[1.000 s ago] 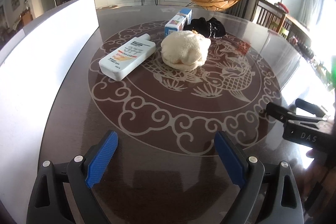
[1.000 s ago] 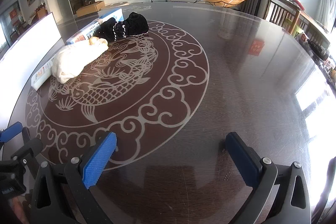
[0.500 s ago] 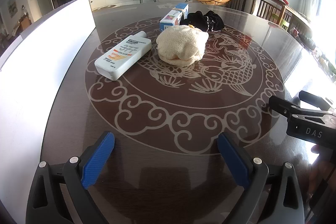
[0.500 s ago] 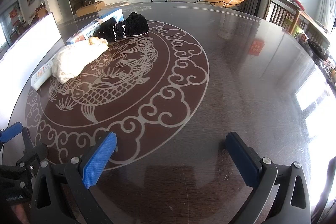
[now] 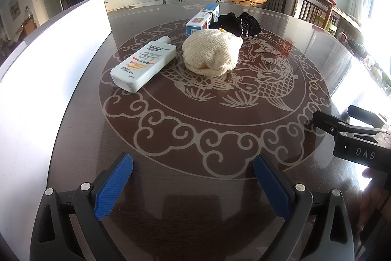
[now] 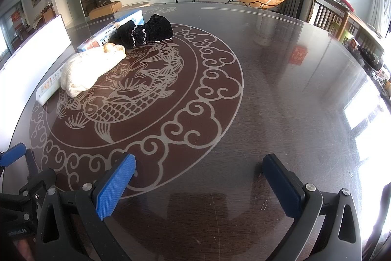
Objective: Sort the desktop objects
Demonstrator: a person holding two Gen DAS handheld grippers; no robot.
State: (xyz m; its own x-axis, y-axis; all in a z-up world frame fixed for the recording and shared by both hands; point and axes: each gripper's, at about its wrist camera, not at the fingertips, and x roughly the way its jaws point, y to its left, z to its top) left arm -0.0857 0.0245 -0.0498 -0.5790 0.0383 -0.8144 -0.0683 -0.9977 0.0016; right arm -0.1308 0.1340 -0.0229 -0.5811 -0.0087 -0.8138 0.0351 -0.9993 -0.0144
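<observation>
On the round dark table (image 5: 195,138) lie a white sunscreen bottle (image 5: 144,63), a cream knitted cloth bundle (image 5: 211,55), a blue and white box (image 5: 202,19) and a black lace-trimmed cloth (image 5: 235,21). My left gripper (image 5: 193,168) is open and empty, low over the near table edge, well short of the bottle. My right gripper (image 6: 199,169) is open and empty over the table's near right part. In the right wrist view the bundle (image 6: 91,69), the black cloth (image 6: 146,31) and the box (image 6: 110,34) lie far left; the bottle (image 6: 48,87) is mostly hidden behind the bundle.
A white panel (image 5: 48,53) stands along the table's left edge. The right gripper's body (image 5: 354,136) shows at the right of the left wrist view. Chairs (image 6: 327,16) and a side table stand beyond the far right edge.
The left gripper has shifted slightly, so the objects sit a little lower and more centred in its view. The right gripper has stayed still. Both stay open.
</observation>
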